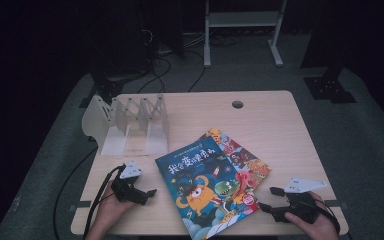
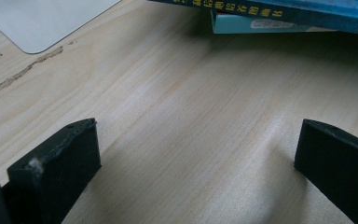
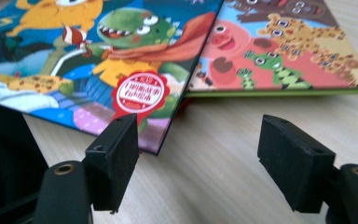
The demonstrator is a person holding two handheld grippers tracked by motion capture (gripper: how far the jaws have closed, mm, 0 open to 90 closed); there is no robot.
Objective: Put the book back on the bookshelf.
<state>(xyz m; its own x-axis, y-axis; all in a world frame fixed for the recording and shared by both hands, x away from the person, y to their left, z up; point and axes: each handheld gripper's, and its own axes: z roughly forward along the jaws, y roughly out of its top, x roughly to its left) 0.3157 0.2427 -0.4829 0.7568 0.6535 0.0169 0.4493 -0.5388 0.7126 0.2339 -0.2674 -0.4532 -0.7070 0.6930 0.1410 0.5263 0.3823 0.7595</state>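
Across the pale wooden counter (image 1: 275, 120), two glossy picture books lie stacked and skewed, the blue monster book (image 1: 205, 187) atop the red animal book (image 1: 242, 157), long axes running diagonally away. Its near corner lies just ahead and left of the right hand-held gripper (image 1: 271, 198), jaws released, empty. The left hand-held gripper (image 1: 147, 194) rests released too, farther off beside the spine.

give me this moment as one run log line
left gripper: open, beside blue book | right gripper: open, at blue book's corner | blue book: overlapping red book | rack: no books
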